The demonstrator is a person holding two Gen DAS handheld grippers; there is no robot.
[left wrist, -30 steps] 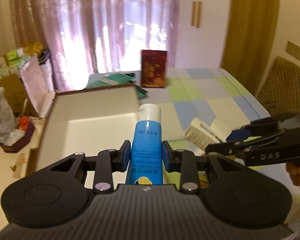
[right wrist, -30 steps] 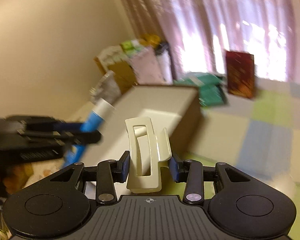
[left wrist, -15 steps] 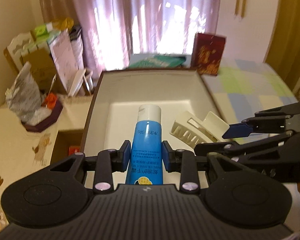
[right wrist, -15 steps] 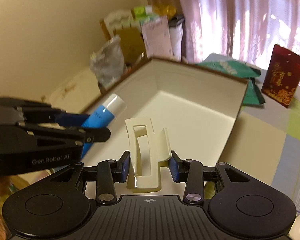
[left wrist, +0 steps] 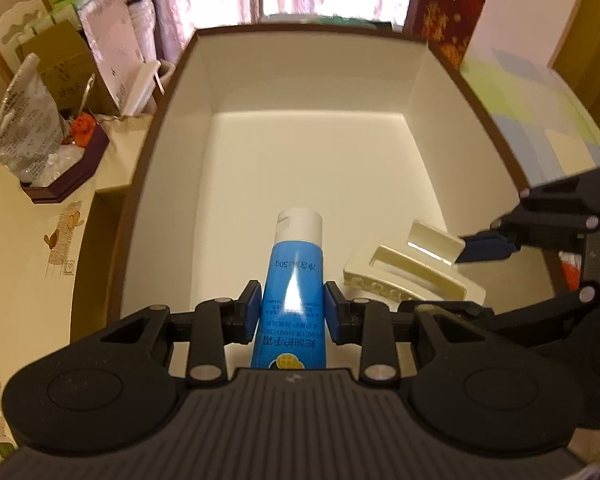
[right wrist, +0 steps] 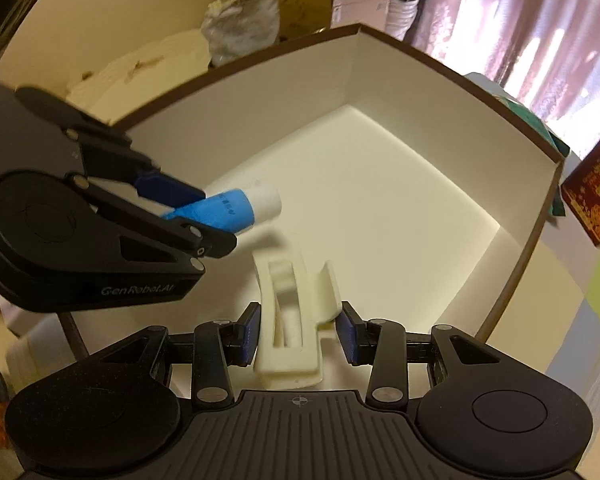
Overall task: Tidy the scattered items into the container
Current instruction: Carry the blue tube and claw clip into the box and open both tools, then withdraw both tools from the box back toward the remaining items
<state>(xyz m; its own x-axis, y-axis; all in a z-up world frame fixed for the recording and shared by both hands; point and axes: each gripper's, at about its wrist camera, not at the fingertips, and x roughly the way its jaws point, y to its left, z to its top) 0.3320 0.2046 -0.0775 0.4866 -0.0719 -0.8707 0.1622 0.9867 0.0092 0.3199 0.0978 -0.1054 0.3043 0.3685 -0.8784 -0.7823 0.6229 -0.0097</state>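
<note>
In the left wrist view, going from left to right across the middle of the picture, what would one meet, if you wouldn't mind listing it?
Silvery plastic bag → dark octagonal tray → left wall of the box → blue hand cream tube → cream hair claw clip → right gripper.

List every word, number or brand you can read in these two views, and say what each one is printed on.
"50g", upside down, after blurred Chinese characters: on the blue tube held in the left gripper.
"OIL HAND CRE...", upside down and partly hidden: lower on the same tube.
"GenRobot.AI": on the side of the left gripper's body, in the right wrist view.
Gold print on the dark red box: too blurred to read.
Print on the silver bag: too small to read.
</note>
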